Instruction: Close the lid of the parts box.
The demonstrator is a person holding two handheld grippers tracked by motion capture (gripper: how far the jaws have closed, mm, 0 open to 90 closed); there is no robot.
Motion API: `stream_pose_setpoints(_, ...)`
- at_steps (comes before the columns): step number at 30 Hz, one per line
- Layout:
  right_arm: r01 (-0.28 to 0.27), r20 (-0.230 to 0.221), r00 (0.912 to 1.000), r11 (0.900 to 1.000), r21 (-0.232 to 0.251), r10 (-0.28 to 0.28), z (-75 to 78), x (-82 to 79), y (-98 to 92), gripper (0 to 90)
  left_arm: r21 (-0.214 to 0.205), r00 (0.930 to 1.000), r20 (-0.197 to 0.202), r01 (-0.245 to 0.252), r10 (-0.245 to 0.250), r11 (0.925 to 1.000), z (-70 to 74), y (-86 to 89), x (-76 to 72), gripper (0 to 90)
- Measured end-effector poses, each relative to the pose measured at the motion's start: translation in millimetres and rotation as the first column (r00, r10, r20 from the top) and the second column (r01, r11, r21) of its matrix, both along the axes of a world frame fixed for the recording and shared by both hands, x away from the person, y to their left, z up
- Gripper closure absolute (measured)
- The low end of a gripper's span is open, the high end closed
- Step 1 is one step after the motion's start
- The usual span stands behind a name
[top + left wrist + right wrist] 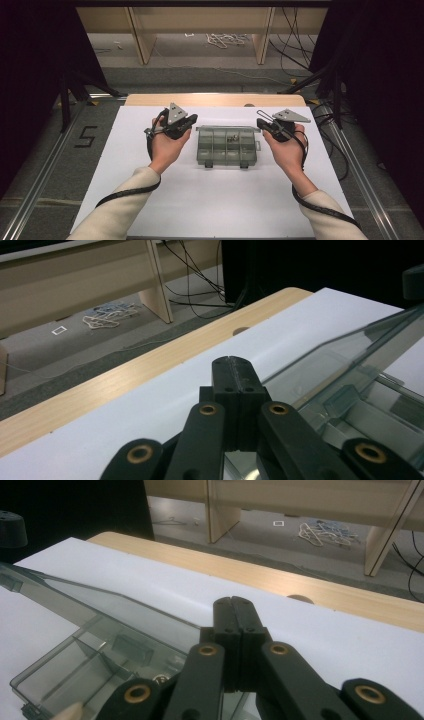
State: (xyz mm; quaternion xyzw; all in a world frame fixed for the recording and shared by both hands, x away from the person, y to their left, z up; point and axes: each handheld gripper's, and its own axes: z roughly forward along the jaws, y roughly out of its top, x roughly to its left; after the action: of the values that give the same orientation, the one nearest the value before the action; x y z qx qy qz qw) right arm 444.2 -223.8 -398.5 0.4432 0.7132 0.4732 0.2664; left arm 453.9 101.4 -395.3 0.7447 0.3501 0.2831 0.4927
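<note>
A clear grey plastic organizer box [227,146] with several compartments sits mid-table on the white sheet, small metal parts in one cell. Its lid stands raised. My left gripper [189,122] hovers at the box's far-left corner, jaws shut with nothing between them; in the left gripper view its shut jaws [234,371] rise beside the clear lid [345,365]. My right gripper [263,125] hovers at the far-right corner, also shut and empty; in the right gripper view the jaws [235,609] stand pressed together above the box [90,650].
The white sheet [220,200] covers a wooden table [215,99] with a cable hole at its far edge. Beyond lie wooden desk legs, floor cables and a coil of white rope [225,39]. Dark curtains and stand legs flank both sides.
</note>
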Motion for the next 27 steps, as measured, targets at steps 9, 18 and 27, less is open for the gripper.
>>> stream_pose_setpoints(9, -0.018, -0.022, 0.9996, 0.9998, -0.014, 0.017, -6.9, -5.1, -3.0, 90.0, 0.023, 0.9994, -0.015, 0.030, -0.030, 0.9993, -4.1, -1.2, -8.2, 89.9)
stream_pose_setpoints(18, -0.038, -0.043, 0.9984, 0.9992, -0.010, 0.037, -16.4, -11.6, -1.7, 90.0, 0.052, 0.9974, -0.042, 0.061, -0.059, 0.9968, -13.8, -4.9, -14.8, 89.9)
stream_pose_setpoints(27, -0.054, -0.079, 0.9955, 0.9982, -0.024, 0.052, -23.2, -17.2, 0.3, 90.0, 0.103, 0.9934, -0.077, 0.093, -0.085, 0.9904, -24.3, -1.9, -21.8, 89.9)
